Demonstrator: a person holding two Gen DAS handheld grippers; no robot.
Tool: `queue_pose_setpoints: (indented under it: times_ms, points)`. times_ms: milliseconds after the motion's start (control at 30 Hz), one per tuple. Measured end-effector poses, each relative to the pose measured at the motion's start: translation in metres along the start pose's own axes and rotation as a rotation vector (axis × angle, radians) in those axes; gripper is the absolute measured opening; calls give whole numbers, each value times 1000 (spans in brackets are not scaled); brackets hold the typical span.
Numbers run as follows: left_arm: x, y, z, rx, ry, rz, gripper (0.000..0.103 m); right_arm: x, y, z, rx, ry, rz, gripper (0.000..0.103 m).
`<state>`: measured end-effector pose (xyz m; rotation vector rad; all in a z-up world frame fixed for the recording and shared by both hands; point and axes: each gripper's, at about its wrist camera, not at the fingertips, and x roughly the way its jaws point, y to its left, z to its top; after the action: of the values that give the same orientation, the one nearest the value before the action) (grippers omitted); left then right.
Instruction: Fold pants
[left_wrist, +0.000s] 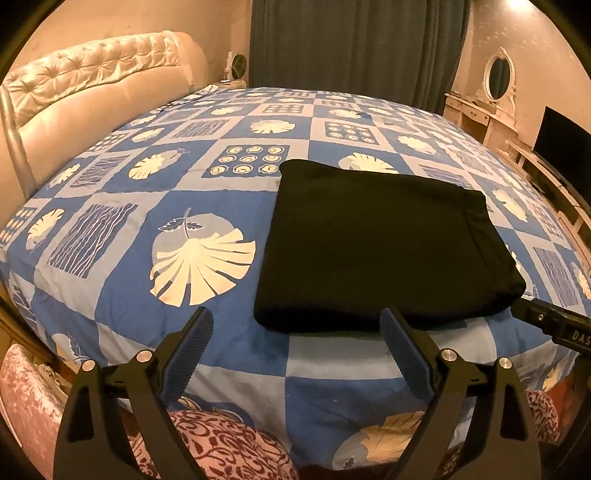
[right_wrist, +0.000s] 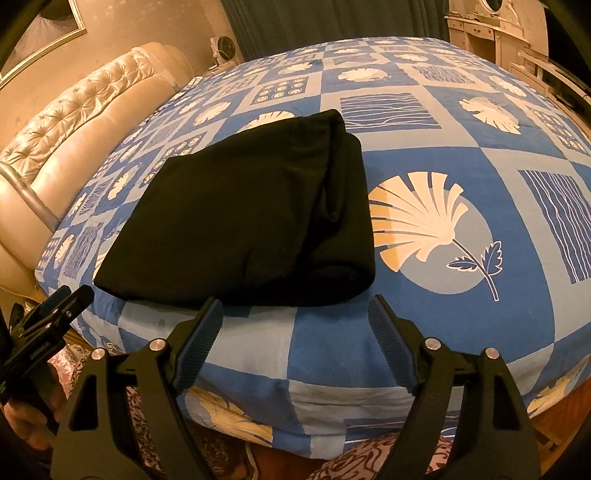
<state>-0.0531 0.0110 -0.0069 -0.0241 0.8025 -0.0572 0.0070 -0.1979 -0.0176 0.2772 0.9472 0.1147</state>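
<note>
The black pants (left_wrist: 380, 243) lie folded into a flat rectangular stack on the blue patterned bedspread (left_wrist: 155, 192), near the bed's front edge. In the right wrist view the pants (right_wrist: 243, 221) show layered folds on their right side. My left gripper (left_wrist: 295, 325) is open and empty, just in front of the stack's near left corner. My right gripper (right_wrist: 295, 310) is open and empty, just in front of the stack's near right corner. The right gripper's body shows at the right edge of the left wrist view (left_wrist: 554, 321). The left gripper shows at the left edge of the right wrist view (right_wrist: 48, 317).
A tufted cream headboard (left_wrist: 99, 81) runs along the bed's left side. Dark curtains (left_wrist: 354, 40) hang behind the bed. A white dresser with an oval mirror (left_wrist: 495, 85) and a TV (left_wrist: 565, 151) stand at the right. My patterned clothing (left_wrist: 221, 443) is below the grippers.
</note>
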Motion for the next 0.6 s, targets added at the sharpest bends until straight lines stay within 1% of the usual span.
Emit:
queue_pose_setpoints:
  times_ms: [433,600]
  points:
    - [-6,0,3,-6,-28,9,91,4,-4,0,4,9,-1,81]
    - [-6,1,3,-8,-20,4,91,5,-4,0,1,11,-1,81]
